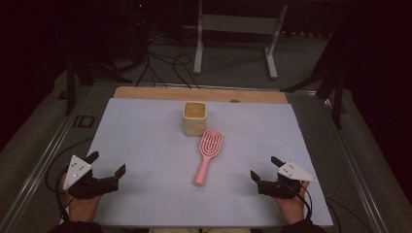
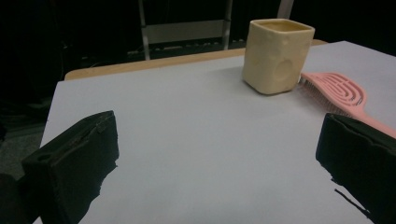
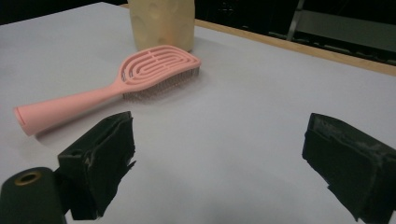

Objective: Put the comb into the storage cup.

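nothing looks started yet: the pink hairbrush (image 1: 208, 155) lies flat at the centre of the high view, bristles down, its head just beside the yellow cup (image 1: 195, 118) above it. the left gripper (image 1: 107, 163) at the lower left and the right gripper (image 1: 265, 168) at the lower right both stand with jaws spread wide and nothing between them, well apart from the brush. judging by this, the reach, the grasp and any placing into the cup remain.
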Demonstrator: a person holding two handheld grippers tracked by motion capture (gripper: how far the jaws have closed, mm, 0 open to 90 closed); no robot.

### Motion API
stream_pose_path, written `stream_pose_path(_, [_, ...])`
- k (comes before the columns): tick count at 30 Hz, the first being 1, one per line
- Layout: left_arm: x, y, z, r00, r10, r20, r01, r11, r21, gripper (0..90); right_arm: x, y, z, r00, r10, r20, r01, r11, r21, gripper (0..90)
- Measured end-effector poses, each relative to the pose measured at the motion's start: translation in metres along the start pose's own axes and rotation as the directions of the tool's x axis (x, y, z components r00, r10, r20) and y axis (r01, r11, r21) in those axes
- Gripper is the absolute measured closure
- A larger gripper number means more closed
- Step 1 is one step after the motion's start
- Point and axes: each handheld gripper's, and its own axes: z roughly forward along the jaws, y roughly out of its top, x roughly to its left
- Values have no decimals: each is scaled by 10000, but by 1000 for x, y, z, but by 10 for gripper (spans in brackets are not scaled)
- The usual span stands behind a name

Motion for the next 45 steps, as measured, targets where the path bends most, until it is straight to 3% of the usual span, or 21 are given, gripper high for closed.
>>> stream_pose_path(24, [-4,-6,10,9997,202,-98,-198,9987,461,1,11,9,14,9988,156,-462,-144,9996,256,90])
stream_pose_path(45, [-5,-7,11,9996,254,-139,-247,9983,521,1,33,26,31,9924,-215,-1208,249,9993,266,90])
